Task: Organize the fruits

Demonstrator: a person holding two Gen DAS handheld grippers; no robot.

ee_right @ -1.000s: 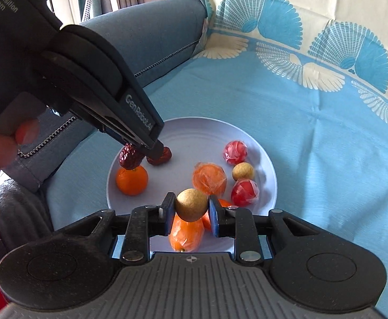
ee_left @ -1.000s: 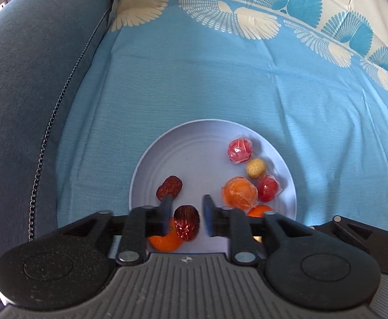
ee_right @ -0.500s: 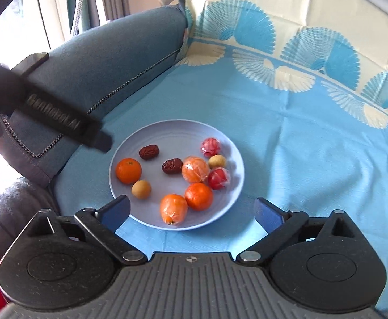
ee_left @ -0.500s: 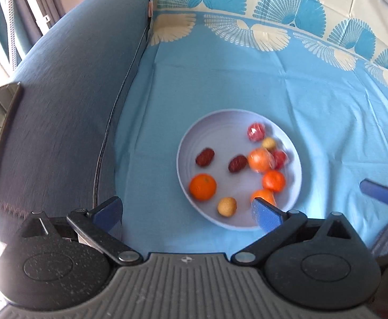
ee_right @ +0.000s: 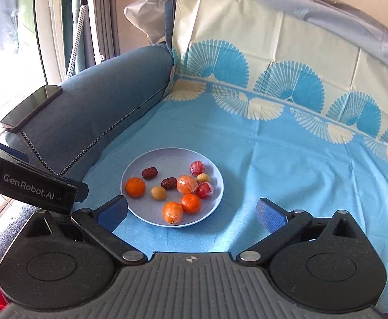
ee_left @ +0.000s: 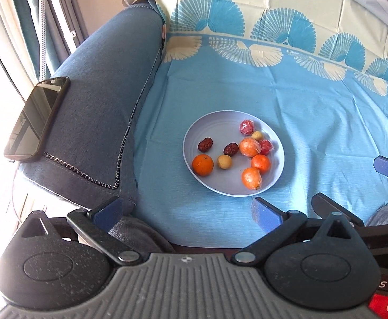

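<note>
Left wrist view: one pale plate [ee_left: 191,135] on blue cloth [ee_left: 313,111], holding nine fruits: two dates, two longans, three oranges, two red wrapped ones. Left tongs [ee_left: 186,214] spread wide, empty. Right tongs [ee_right: 192,214] likewise released, empty. One phone [ee_left: 36,118] on armrest.

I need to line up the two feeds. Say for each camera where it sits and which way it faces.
Left wrist: on the left gripper, angled down at the round pale blue plate of fruit; its open fingers show, plus the right gripper's blue pad.
Right wrist: on the right gripper, looking down, less steeply; open fingers, left gripper's black body at left.
Shared: plate, black phone on the sofa arm, blue patterned cloth.
</note>
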